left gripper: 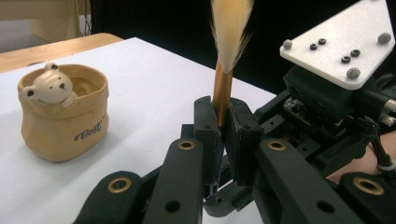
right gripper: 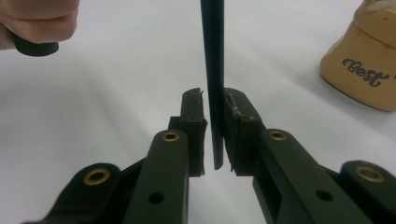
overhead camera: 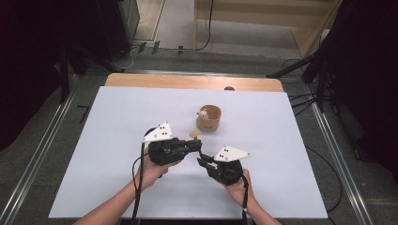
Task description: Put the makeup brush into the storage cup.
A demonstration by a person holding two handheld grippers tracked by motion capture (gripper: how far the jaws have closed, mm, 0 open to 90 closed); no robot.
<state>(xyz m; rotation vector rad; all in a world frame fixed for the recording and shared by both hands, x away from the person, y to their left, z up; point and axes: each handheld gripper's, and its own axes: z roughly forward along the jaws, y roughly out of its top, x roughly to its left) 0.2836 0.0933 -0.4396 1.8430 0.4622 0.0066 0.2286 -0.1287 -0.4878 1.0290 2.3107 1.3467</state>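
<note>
Copper-ferruled brush [left gripper: 223, 91] stands clamped in the left tongs [left gripper: 223, 122] — its dark handle sits between the slackened right tongs [right gripper: 214, 114], near the bear cup [overhead camera: 208, 117] on the white surface [overhead camera: 117, 140].

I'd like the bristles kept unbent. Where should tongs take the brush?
Take the brush by its copper collar just below the bristles, closing from both sides across the shaft, as the left tongs do: it is firm and narrow, while the hair is soft.

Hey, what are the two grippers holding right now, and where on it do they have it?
The left gripper clamps a brush on its copper ferrule, just below the bristles. The right gripper has the brush's dark handle end between its jaws, no longer squeezed.
</note>
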